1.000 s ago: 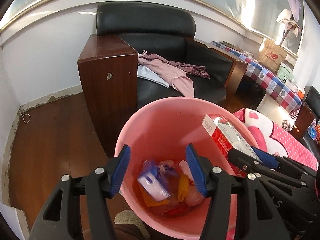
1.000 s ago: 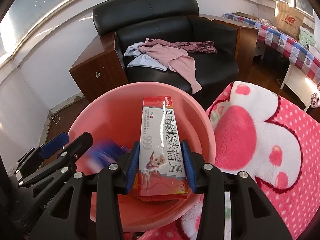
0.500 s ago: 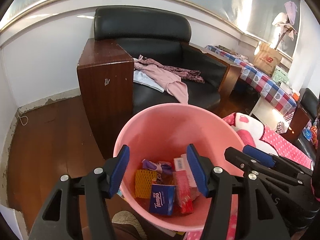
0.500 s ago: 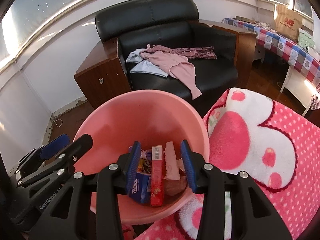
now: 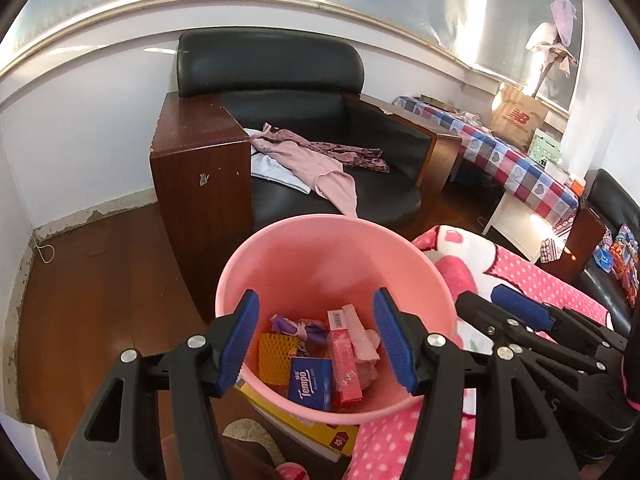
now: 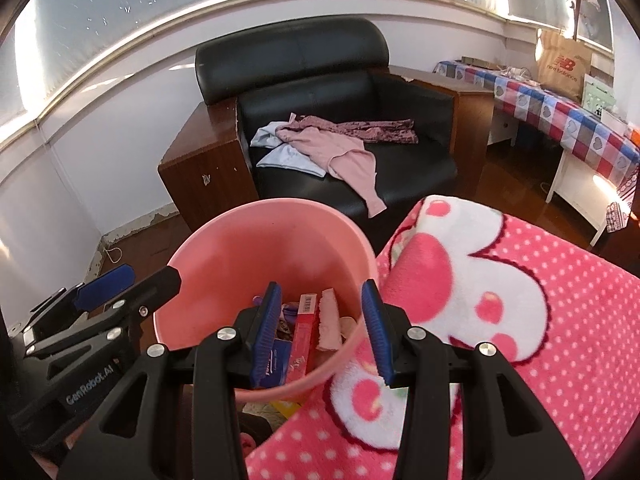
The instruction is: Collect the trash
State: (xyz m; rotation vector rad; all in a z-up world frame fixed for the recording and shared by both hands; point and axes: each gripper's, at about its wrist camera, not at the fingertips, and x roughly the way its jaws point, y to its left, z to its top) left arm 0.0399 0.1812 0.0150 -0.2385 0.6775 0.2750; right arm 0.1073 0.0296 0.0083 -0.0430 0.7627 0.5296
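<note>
Both tongs gape and hold nothing: the left tongs (image 5: 316, 342) hang above the near rim of the pink bin (image 5: 320, 248), and the right tongs (image 6: 320, 334) straddle that same rim from the blanket side. In the bin lie a red carton (image 5: 343, 356), a blue Tempo tissue pack (image 5: 311, 383), an orange foam net (image 5: 273, 358), a purple wrapper (image 5: 292, 326) and some pale scraps, so the collecting looks well along. Just beside the bin spreads a pink spotted blanket (image 6: 500, 300), bare of litter where it shows. A yellow box (image 5: 304, 424) pokes out from under the bin; trash or not, I cannot tell. Beyond, clothes (image 5: 316, 160) lie on a black armchair (image 5: 272, 68).
</note>
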